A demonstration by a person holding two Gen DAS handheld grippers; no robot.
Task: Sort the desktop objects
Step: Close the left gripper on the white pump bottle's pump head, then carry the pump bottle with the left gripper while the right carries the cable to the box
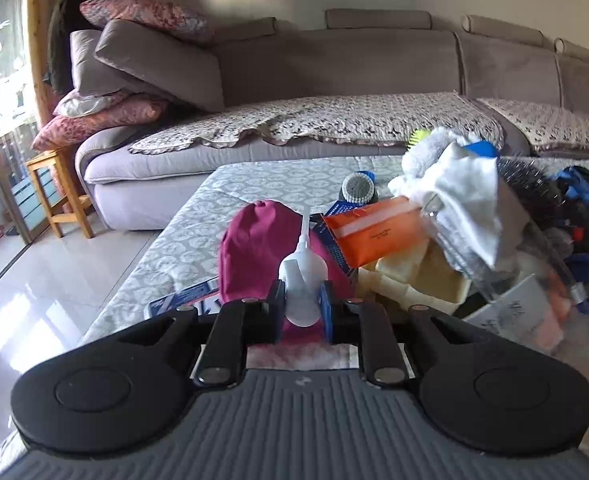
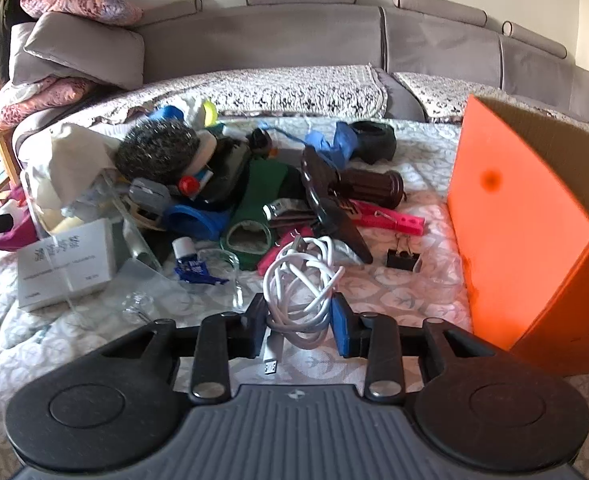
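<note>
My left gripper is shut on a small white squeeze bottle with a long nozzle and holds it above a magenta cloth bag. My right gripper is shut on a coiled white USB cable, held low over the quilted table cover. A pile of mixed objects lies ahead in the right wrist view: a round bristle brush, a white box, a black binder clip, pink clips. An open orange cardboard box stands to the right.
An orange packet, a white cloth and a clear container crowd the right of the left wrist view. A grey sofa runs behind the table. A wooden stool stands at the left on the tiled floor.
</note>
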